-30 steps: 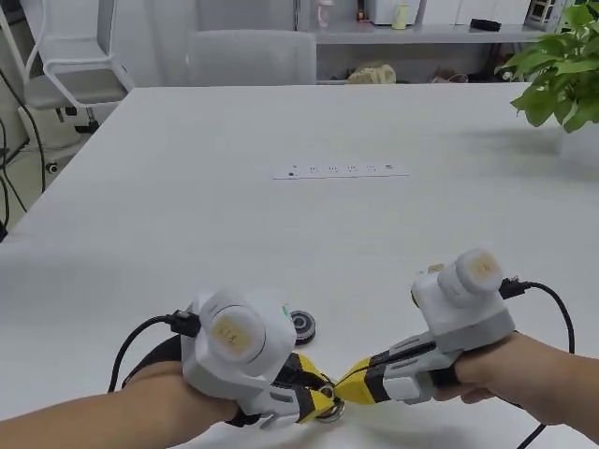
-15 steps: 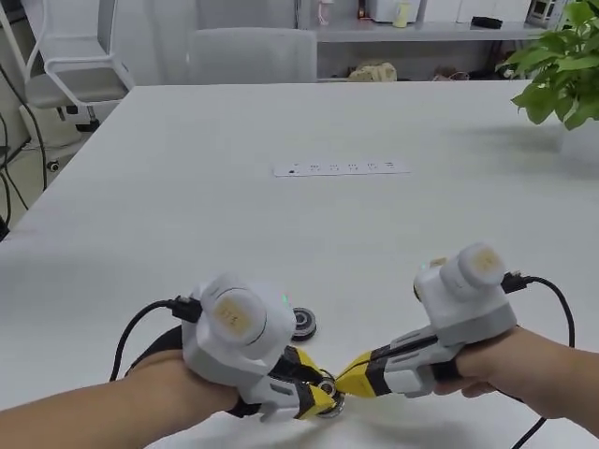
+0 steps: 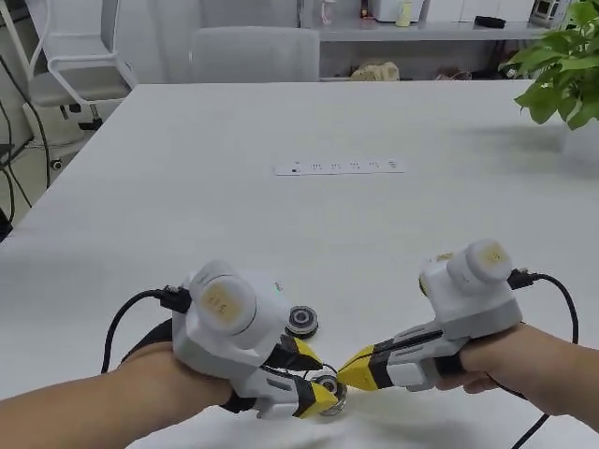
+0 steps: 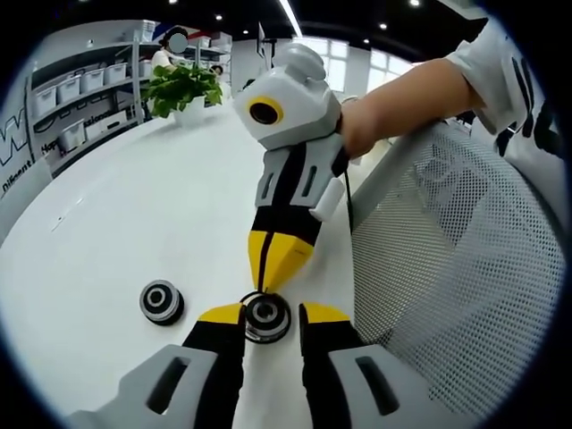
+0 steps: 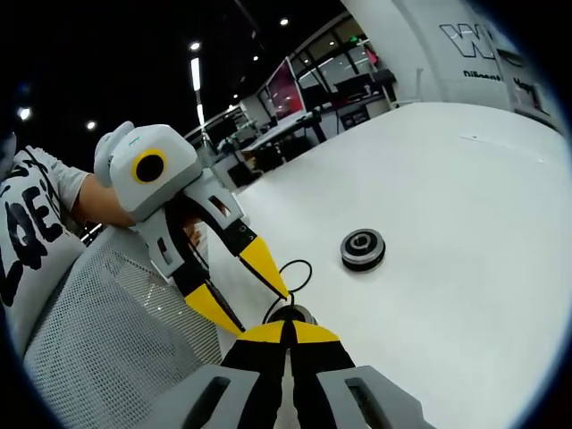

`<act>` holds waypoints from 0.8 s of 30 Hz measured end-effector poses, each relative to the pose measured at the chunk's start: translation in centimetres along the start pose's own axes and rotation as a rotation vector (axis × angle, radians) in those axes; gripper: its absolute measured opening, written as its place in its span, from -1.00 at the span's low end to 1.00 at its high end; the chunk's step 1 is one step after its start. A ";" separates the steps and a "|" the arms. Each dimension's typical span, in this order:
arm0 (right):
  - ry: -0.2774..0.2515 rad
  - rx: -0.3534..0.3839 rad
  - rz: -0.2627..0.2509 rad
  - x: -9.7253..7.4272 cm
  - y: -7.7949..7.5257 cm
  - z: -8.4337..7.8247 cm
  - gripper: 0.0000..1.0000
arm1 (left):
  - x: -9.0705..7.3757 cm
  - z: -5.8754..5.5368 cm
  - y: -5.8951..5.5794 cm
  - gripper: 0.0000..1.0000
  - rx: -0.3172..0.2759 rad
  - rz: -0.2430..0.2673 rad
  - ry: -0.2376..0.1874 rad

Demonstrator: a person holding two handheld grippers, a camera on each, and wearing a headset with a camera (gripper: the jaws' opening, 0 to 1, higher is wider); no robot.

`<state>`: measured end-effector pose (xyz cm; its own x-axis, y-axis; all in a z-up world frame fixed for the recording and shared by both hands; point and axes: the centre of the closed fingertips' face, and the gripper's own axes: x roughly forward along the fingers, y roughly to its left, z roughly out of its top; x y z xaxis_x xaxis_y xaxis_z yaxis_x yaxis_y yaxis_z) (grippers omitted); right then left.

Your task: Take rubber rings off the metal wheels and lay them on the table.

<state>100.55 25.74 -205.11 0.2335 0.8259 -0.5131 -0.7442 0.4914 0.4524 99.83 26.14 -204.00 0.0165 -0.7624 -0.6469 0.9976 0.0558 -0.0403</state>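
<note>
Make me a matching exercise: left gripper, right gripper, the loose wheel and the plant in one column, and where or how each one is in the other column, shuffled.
Column one
1. left gripper
2. right gripper
3. loose wheel
4. plant

Column two
A. lying free on the table
B. jaws pressed together, pinching a thin rubber ring
C. at the table's far right edge
D. jaws closed on either side of a wheel

Pairs: 1-D, 2-B, 3-A, 4-C
</note>
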 end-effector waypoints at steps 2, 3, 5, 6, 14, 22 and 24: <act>0.000 -0.001 0.001 0.0 0.1 0.0 -1.00 | -0.3 0.0 0.1 -0.57 -0.005 0.006 -0.005; -0.001 0.001 0.002 0.0 0.1 0.0 -1.00 | -0.5 0.0 0.2 -0.56 -0.007 0.009 -0.007; -0.001 0.001 0.003 0.0 0.1 0.0 -1.00 | -0.9 0.0 0.3 -0.54 -0.014 0.017 -0.015; 0.000 0.001 0.004 0.0 0.1 0.0 -1.00 | -1.0 0.1 0.4 -0.53 -0.016 0.020 -0.017; 0.000 0.005 0.005 -0.1 0.1 0.0 -1.00 | -2.6 0.2 0.7 -0.46 -0.043 0.047 -0.049; -0.001 0.010 0.005 -0.1 0.1 0.0 -1.00 | -4.2 0.7 0.2 -0.36 -0.043 0.056 -0.088; -0.001 0.011 0.005 -0.1 0.2 0.0 -1.00 | -4.5 0.9 0.2 -0.33 -0.041 0.060 -0.097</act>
<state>100.42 25.75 -205.01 0.2299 0.8287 -0.5103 -0.7388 0.4900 0.4628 99.97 29.01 -200.39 0.0843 -0.8153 -0.5728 0.9911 0.1280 -0.0364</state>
